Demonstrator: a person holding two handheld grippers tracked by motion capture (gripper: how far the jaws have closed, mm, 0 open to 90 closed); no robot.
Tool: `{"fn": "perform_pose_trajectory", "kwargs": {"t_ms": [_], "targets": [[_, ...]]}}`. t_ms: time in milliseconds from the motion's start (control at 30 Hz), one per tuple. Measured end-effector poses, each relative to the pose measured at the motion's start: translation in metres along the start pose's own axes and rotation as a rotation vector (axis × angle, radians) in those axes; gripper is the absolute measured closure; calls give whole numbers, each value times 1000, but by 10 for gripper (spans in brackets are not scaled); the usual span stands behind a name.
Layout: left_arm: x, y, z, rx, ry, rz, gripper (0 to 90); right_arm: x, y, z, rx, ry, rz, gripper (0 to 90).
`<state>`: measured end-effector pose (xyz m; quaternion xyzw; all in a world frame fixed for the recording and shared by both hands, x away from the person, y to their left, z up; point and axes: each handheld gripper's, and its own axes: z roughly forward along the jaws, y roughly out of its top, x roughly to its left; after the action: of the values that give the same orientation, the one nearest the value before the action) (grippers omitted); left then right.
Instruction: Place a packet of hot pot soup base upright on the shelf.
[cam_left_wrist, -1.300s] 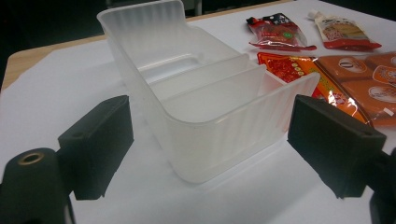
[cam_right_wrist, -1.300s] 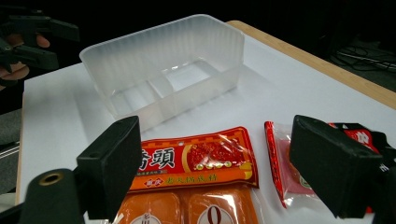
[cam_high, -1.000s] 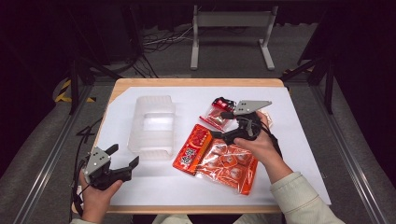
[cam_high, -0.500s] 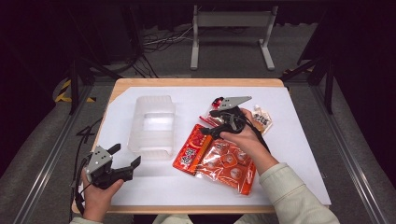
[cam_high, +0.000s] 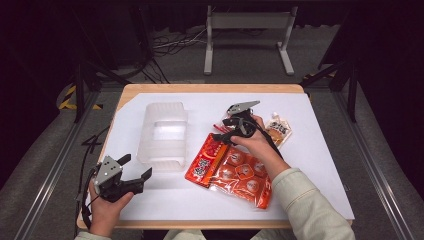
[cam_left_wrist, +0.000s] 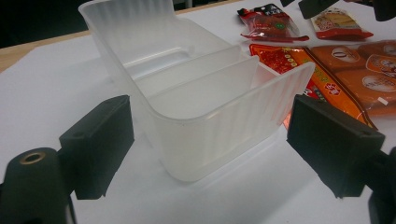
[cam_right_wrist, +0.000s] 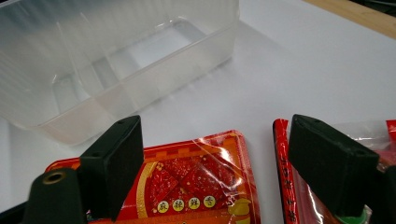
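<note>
The red snack packet (cam_high: 205, 161) lies flat on the white table cover (cam_high: 320, 150), near the middle of the table, its far end right under your right gripper (cam_high: 231, 131). In the right gripper view the same packet (cam_right_wrist: 187, 186) sits below and between the two black jaws, which stand wide apart with nothing pressed between them. Beside it, toward you, lies the larger orange bag (cam_high: 242, 172), partly under your right forearm. A second small red packet (cam_right_wrist: 299, 186) shows just past the right jaw, and a pale pouch (cam_high: 277, 131) rests beyond your right hand. To the left stands the clear plastic bin (cam_high: 164, 135), upright and split by a divider. Your left gripper (cam_high: 135, 167) hovers near the table's front left corner, jaws spread wide, facing the bin (cam_left_wrist: 201, 98) and gripping nothing.
</note>
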<state>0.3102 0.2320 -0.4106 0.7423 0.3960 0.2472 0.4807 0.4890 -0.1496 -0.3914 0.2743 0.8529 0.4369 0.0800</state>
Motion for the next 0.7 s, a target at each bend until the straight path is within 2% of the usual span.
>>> {"fn": "perform_pose_trajectory", "kwargs": {"t_ms": [333, 700], "targets": [[0, -1, 3, 15, -18, -3, 152, -3, -6, 16, 46, 25, 29, 202], [0, -2, 5, 23, -25, -10, 152, -8, -15, 35, 107, 50, 37, 219]]}}
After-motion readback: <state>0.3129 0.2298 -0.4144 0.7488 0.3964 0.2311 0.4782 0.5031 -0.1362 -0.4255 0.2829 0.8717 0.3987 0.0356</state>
